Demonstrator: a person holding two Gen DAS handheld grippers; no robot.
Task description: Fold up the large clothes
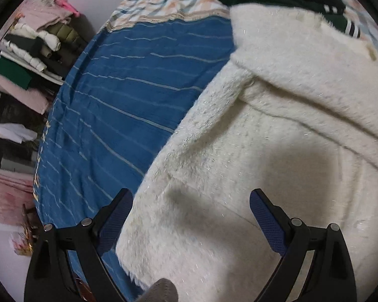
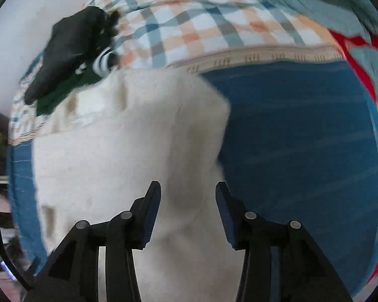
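Your left gripper (image 1: 190, 216) points steeply down with its fingers (image 1: 264, 222) spread wide and nothing between the pads; the white fleece garment (image 1: 264, 130) lies directly beneath and ahead of them on the blue bedspread (image 1: 128, 95), its near edge running just inside the left-hand finger. Your right gripper (image 2: 187, 209) hangs over the same garment with its fingers part-open and clear of the pile; no cloth is pinched. From these fingers the garment stretches ahead and to the left, its free side edge falling just beyond the right-hand finger, bare bedspread to the right of that. Judged from both views, the long axis runs away from you towards the checked cover (image 2: 189, 25) and the dark clothes (image 2: 70, 50) at its far end; a folded-over panel lies ahead-right of the left fingers; both hands seem about equally near.
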